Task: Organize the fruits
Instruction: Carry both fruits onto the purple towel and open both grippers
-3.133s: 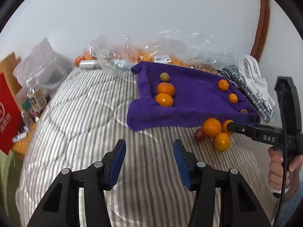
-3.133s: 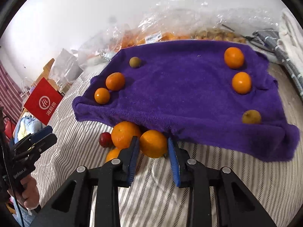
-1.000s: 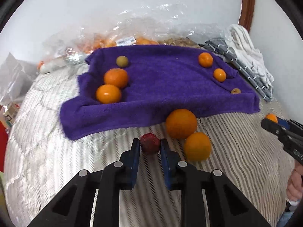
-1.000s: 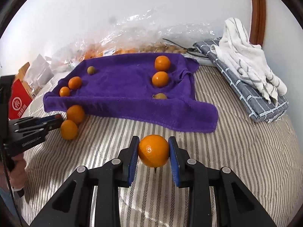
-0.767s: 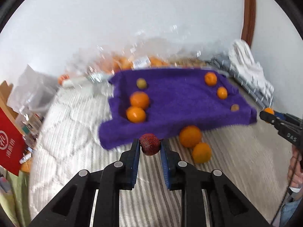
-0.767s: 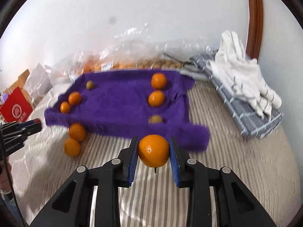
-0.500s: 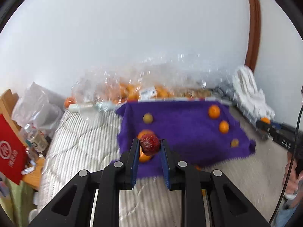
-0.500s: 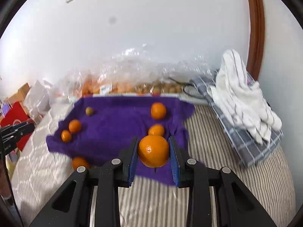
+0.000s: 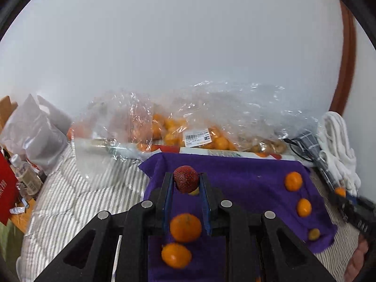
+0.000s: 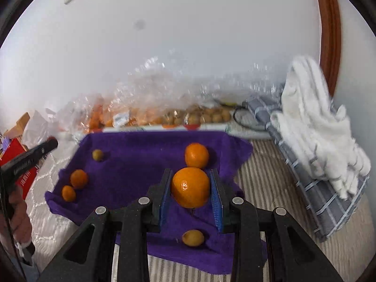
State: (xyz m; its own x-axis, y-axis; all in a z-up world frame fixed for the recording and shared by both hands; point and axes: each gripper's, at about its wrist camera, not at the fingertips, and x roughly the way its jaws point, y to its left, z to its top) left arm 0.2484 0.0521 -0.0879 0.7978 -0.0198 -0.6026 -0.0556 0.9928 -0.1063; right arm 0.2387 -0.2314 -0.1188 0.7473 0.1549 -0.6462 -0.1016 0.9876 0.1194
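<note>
Left tool (image 9: 185, 183) pinches red fruit (image 9: 186, 179), right tool (image 10: 190, 188) pinches orange (image 10: 190, 187), both above purple towel (image 10: 141, 155). Lower gently w/ matching fruit before releasing, so nothing rolls.

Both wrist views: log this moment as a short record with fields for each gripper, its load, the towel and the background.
left gripper: shut on red fruit, held above the towel
right gripper: shut on orange, held above the towel
towel: purple, spread on the striped bed
fruit on towel: two oranges and a small yellowish fruit on its left side, two oranges and a small yellowish fruit on its right
background: clear bags of fruit along the wall; white cloth on a plaid one at right
</note>
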